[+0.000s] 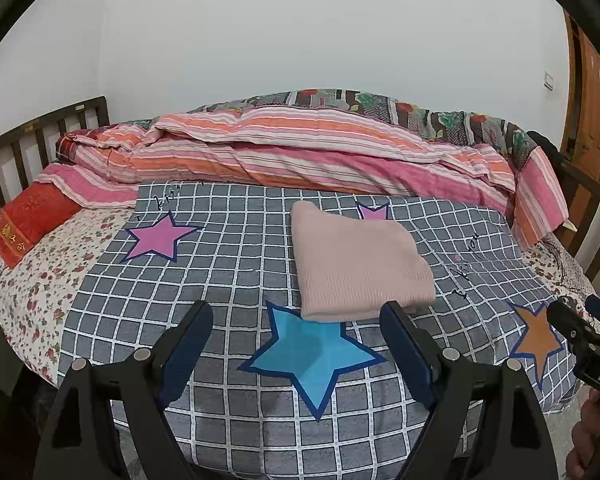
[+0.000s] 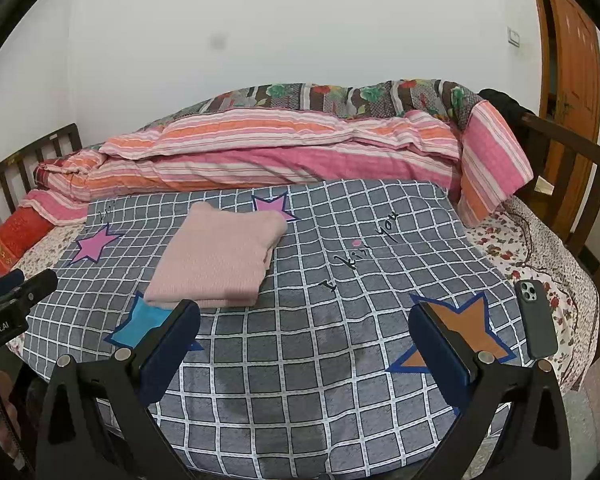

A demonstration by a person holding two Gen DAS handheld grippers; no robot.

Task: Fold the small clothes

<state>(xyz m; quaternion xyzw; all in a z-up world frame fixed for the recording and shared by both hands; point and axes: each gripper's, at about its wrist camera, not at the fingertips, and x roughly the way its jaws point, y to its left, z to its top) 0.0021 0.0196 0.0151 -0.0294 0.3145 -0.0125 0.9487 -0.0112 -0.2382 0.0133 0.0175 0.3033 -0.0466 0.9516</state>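
A folded pink knit garment [image 1: 360, 264] lies flat on a grey checked sheet [image 1: 228, 248] with coloured stars, spread over a bed. The left hand-held gripper [image 1: 298, 316] hovers just in front of the garment, jaws wide apart and empty. The right hand-held gripper [image 2: 304, 316] hovers to the garment's right, also spread and empty. A dark phone [image 2: 536, 320] rests near the bed's right edge, with a striped quilt [image 1: 300, 152] bunched behind

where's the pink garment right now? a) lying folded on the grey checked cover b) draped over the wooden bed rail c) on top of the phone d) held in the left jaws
a: the pink garment lies folded on the grey checked cover, and both grippers, left and right, are open and off it.
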